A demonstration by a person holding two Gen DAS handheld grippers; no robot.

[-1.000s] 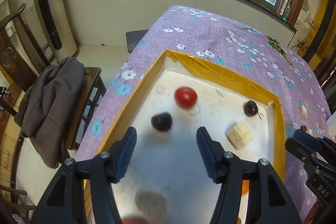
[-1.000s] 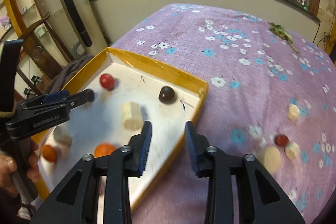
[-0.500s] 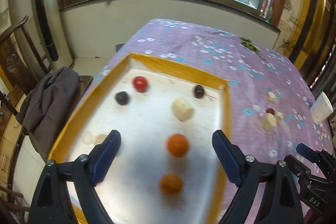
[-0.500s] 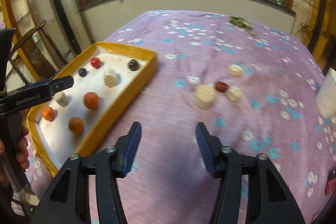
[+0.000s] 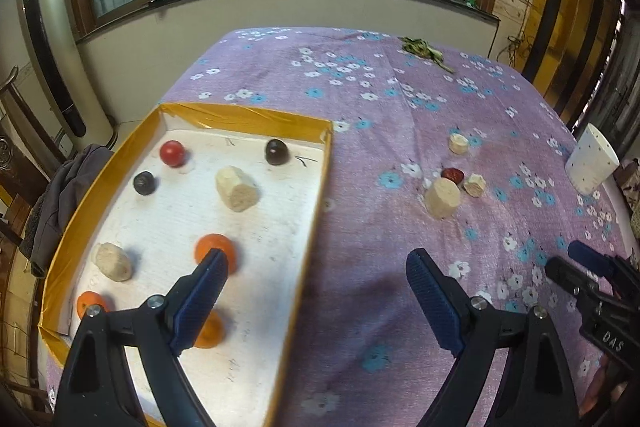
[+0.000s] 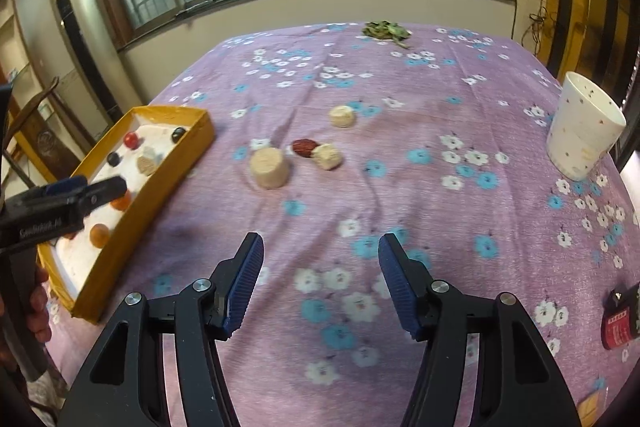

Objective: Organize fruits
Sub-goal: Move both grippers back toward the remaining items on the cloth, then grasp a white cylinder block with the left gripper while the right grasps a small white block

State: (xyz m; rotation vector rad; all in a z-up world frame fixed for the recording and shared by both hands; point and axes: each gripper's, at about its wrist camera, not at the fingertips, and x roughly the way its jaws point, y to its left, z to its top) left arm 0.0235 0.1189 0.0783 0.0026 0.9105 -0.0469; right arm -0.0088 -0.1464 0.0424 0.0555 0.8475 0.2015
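A yellow-rimmed tray [image 5: 312, 223] [image 6: 160, 183] on the purple flowered cloth holds several fruits: a red tomato [image 5: 173, 153], two dark ones [image 5: 277, 151], pale banana pieces [image 5: 237, 188] and oranges [image 5: 215, 247]. On the cloth lie a large pale piece [image 6: 269, 167] [image 5: 442, 197], a red date [image 6: 302, 147] [image 5: 453, 174] and two smaller pale pieces [image 6: 328, 155] [image 6: 342, 115]. My left gripper [image 5: 316, 303] is open and empty above the tray's right rim. My right gripper [image 6: 320, 279] is open and empty above bare cloth, well short of the loose fruits.
A white cup [image 6: 585, 131] stands at the right edge of the table. A green sprig [image 6: 386, 30] lies at the far edge. A small red and black object [image 6: 622, 315] lies at the near right. A chair with a coat [image 5: 60, 199] stands left of the table.
Both grippers have pulled back and swung right, away from the tray. Both have opened wider. The loose fruits on the cloth have come into view.
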